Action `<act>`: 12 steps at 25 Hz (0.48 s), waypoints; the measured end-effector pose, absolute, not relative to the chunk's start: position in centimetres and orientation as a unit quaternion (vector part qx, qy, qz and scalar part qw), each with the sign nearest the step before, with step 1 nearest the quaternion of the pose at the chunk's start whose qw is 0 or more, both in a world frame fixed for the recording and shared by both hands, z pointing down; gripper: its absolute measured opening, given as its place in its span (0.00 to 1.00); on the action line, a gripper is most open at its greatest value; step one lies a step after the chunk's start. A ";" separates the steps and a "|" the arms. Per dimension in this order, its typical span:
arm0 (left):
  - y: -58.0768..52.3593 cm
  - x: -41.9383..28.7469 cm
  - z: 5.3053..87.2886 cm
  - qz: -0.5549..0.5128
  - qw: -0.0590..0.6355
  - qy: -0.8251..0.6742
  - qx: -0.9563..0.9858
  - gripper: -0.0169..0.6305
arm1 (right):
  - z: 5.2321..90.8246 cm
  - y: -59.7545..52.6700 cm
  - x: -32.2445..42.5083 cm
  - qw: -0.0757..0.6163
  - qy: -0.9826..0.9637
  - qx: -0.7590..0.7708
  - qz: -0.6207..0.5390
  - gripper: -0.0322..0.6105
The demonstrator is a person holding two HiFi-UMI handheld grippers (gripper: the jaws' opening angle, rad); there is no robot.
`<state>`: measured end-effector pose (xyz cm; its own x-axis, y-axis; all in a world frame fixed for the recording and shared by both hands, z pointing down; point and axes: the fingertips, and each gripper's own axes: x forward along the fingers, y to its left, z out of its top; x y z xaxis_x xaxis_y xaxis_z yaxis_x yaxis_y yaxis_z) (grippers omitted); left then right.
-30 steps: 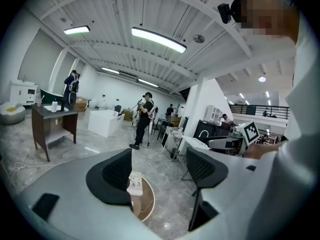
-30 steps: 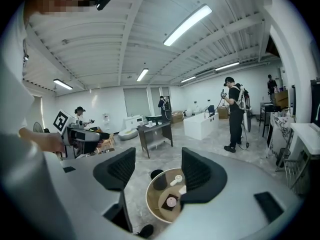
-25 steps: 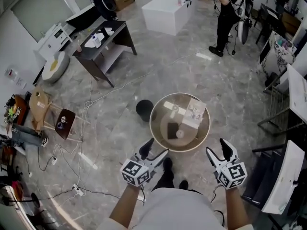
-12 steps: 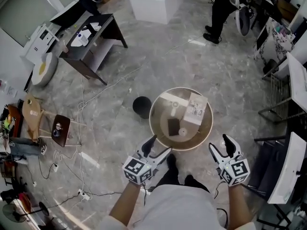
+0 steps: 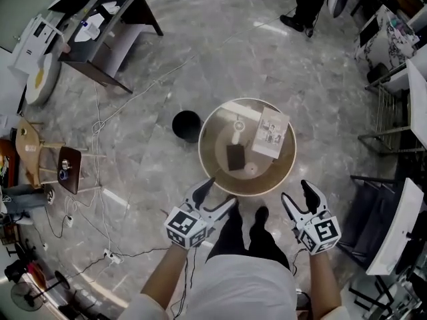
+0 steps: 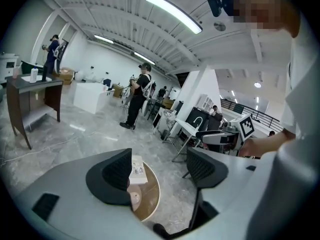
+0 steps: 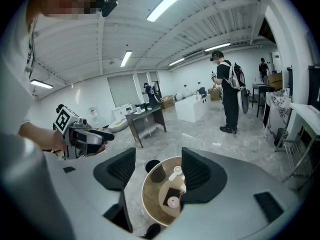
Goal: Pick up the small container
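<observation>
1. Small container (image 5: 251,169), white and round, is in neither pair of jaws. It stands on the round wooden bench (image 5: 215,139), close to the rim nearest the person.
2. Left gripper (image 5: 220,192) has its jaws spread wide with nothing between the pads. It is held over the floor (image 5: 153,179), just short of the bench's near rim on the left.
3. Right gripper (image 5: 297,193) also has its jaws released and empty, and is held off the near rim on the right. In the right gripper view the bench and the container show through the gap between the jaws, well beyond them.
4. Just beside the container, toward the middle of the bench, a dark square pad (image 5: 235,157) lies flat.
5. Farther back stand a small white bottle (image 5: 238,127) and, to its right, a pale printed box (image 5: 270,132).
6. A black bin (image 5: 186,125) stands on the floor just left of the bench. The person's dark shoes (image 5: 261,215) show below the near rim, between the two grippers.
7. Well apart, at the upper left, is a dark desk (image 5: 100,39) with papers on it.
</observation>
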<state>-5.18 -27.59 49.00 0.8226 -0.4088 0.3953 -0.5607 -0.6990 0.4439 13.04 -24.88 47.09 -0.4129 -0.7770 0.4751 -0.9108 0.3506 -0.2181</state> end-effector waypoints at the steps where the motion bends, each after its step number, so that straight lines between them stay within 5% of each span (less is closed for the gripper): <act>1: -28.0 -5.0 49.8 0.136 0.285 -0.264 0.911 0.56 | 47.9 -25.4 13.0 0.148 -0.808 0.520 0.234 0.52; 12: -31.9 -1.4 58.4 0.159 0.306 -0.276 0.897 0.56 | 57.2 -30.1 13.7 0.195 -0.835 0.454 0.244 0.52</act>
<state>-1.35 -31.87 58.40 0.7969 -0.3984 0.4542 -0.5928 -0.6606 0.4606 13.74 -30.11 57.22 -0.5125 -0.6621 0.5467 -0.8524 0.4692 -0.2308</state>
